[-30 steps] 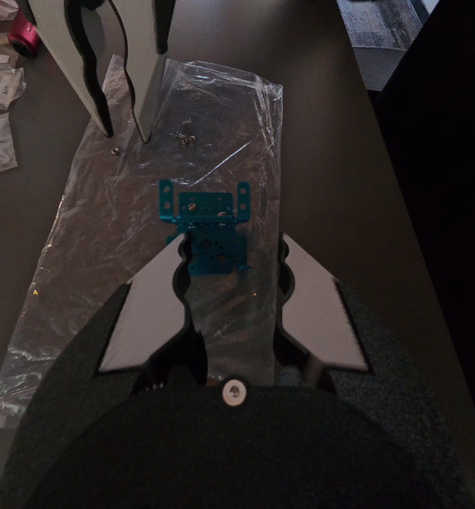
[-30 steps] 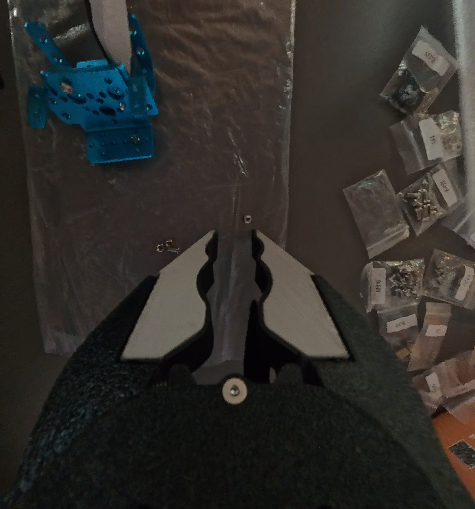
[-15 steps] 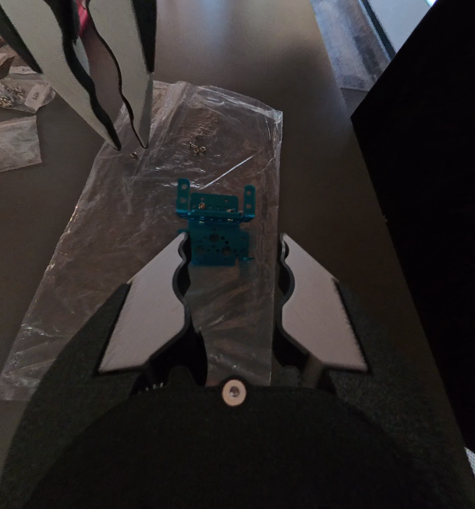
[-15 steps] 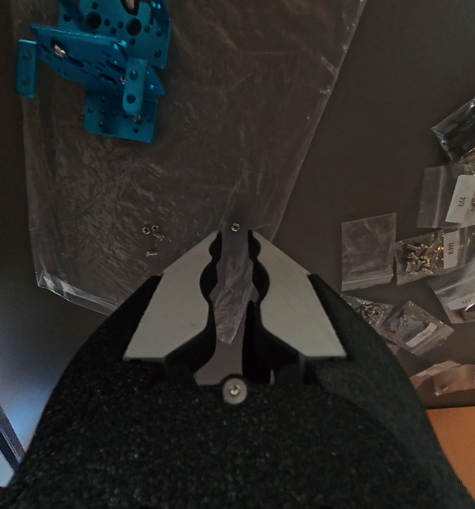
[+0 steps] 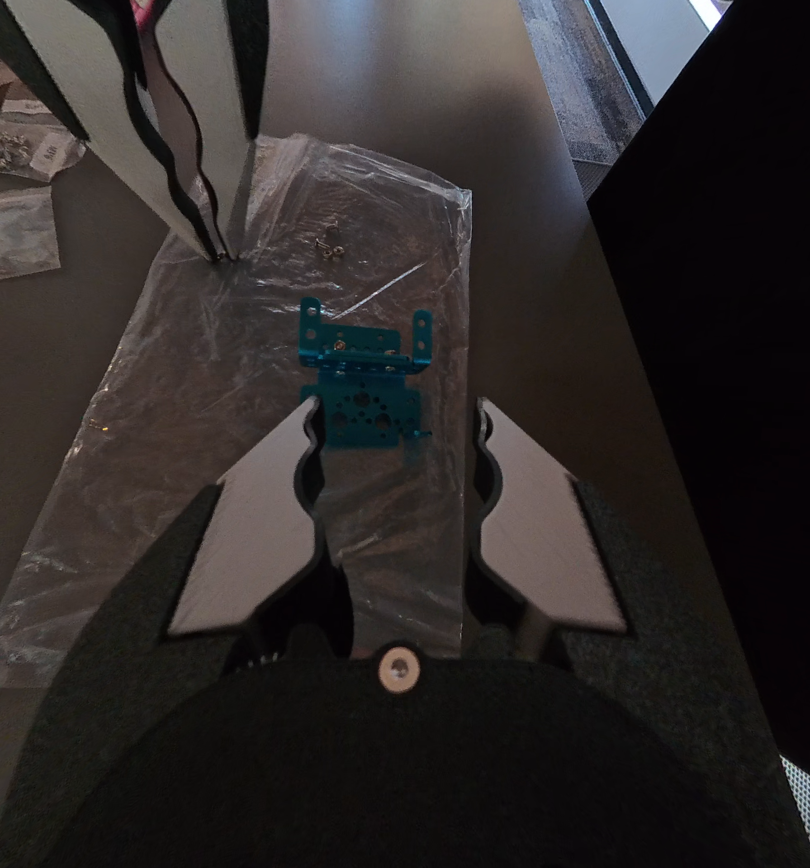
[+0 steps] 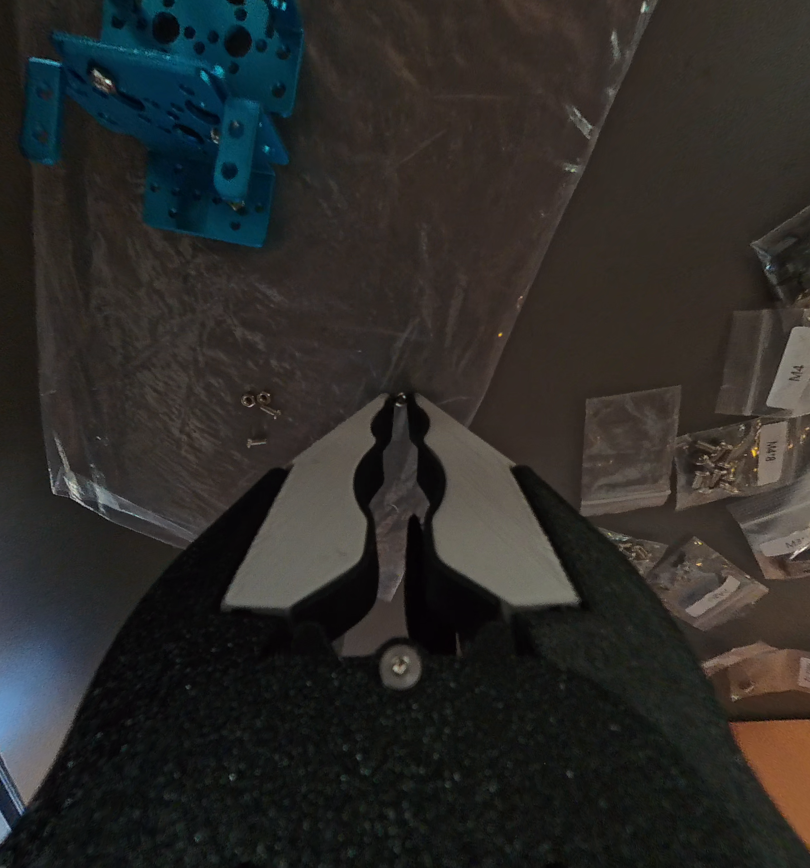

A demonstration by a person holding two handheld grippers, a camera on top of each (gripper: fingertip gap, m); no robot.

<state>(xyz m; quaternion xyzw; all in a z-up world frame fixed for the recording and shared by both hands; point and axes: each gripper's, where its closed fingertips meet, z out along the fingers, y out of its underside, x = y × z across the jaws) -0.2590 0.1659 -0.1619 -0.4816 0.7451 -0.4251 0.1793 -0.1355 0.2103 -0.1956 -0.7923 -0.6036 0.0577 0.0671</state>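
A blue perforated metal bracket assembly [image 5: 364, 375] lies on a clear plastic sheet [image 5: 196, 422] on a dark table. My left gripper [image 5: 396, 404] is open, its left fingertip at the bracket's left edge, holding nothing. My right gripper [image 6: 399, 399] is closed on a small silver nut [image 6: 399, 399] at the sheet's edge; it also shows in the left wrist view [image 5: 224, 256], tips down on the sheet. The bracket [image 6: 168, 127] lies at the upper left of the right wrist view. A few loose nuts and screws [image 6: 258, 408] lie just left of my right fingertips.
Several small zip bags of hardware [image 6: 722, 455] lie on the table right of the sheet; some show in the left wrist view [image 5: 13, 230]. A dark upright panel [image 5: 732, 329] stands along the right. An orange surface [image 6: 788, 775] is at the lower right corner.
My right gripper moved forward to the small nut and closed its fingers on it. My left gripper stayed open near the bracket, shifting only slightly.
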